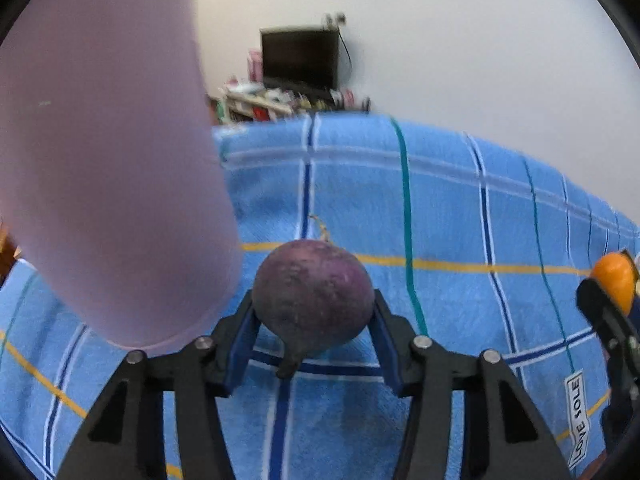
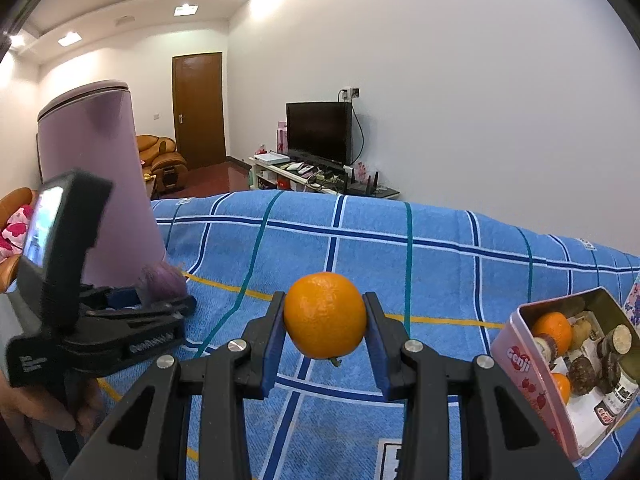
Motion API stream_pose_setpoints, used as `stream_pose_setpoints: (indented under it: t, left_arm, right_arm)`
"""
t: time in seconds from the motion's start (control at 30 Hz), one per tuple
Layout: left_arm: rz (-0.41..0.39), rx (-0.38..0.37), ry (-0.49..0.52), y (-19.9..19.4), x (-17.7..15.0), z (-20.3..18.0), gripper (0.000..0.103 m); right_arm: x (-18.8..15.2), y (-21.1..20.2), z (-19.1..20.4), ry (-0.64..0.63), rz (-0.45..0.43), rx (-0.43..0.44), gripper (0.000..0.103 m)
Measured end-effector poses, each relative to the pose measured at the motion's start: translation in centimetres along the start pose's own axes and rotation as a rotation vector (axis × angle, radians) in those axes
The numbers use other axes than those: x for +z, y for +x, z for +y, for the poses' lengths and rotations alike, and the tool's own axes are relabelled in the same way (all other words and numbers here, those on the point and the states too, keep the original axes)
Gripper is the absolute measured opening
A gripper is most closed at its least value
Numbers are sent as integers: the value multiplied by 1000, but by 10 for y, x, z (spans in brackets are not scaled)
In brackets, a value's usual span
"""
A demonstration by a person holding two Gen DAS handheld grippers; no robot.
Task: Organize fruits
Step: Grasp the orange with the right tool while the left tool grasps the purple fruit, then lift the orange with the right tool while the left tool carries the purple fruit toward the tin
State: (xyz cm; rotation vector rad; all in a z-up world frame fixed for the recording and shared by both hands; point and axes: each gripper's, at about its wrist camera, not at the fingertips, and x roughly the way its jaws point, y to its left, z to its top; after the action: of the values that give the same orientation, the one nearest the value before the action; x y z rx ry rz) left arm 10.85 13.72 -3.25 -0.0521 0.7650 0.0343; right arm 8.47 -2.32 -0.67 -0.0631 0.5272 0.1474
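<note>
A dull purple, fig-shaped fruit (image 1: 312,292) rests on the blue checked cloth (image 1: 440,208), its stalk pointing toward the camera. My left gripper (image 1: 314,308) has a blue pad against each side of it. In the right wrist view the same fruit (image 2: 162,278) shows between the left gripper's fingers (image 2: 176,306), held by a person's hand. My right gripper (image 2: 325,320) is shut on an orange (image 2: 325,316), held a little above the cloth. That orange (image 1: 614,280) also appears at the right edge of the left wrist view.
A tall lilac container (image 2: 100,184) stands on the cloth just left of the purple fruit and fills the left wrist view's left side. An open pink tin (image 2: 516,352) at the right holds oranges and several dark fruits. A TV and shelf stand beyond the table.
</note>
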Motion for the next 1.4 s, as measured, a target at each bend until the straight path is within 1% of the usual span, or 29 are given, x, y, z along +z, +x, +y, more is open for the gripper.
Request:
stream_pose_setpoints:
  t: [0.03,0.1,0.17,0.33,0.43,0.6,0.73,0.9,1.03,1.4]
  left_arm:
    - [-32,13,-6,-7,-1,1,55]
    - [-124,59,-16,-25,-5,0,55]
    - [-163,75,-14,-35,-10,-1,55]
    - [-181,57,-64,-49,-20,-2,55]
    - [-210,79,-75,-54,-20,0,55]
    - [-237,109,-64,-70,-29,-7,55]
    - [-253,127,-57,-73,-32,-15,55]
    - [-273,124,-47,-82,-35,-21,55]
    - [-307,153,-20,-89,-38,-29,55]
    - [-322,147,-5,-97,-45,-41,55]
  right_arm:
    - [0,-1,1,-4,-7,-4,39]
    - [0,-4,2,-11,-24,-17,39]
    - [1,-6,3,-17,-41,-33,39]
    - [2,-6,1,-14,-49,-43,39]
    - [2,-6,0,-8,-53,-44,39]
    - [1,-9,0,-11,-59,-45,39]
    - [-1,-13,0,-18,-68,-56,39]
    - [-6,-21,-3,-19,-73,-64,39]
    - [-7,-24,-7,-13,-72,-71,39]
    - [-12,-35,-9,-26,-78,-74,39]
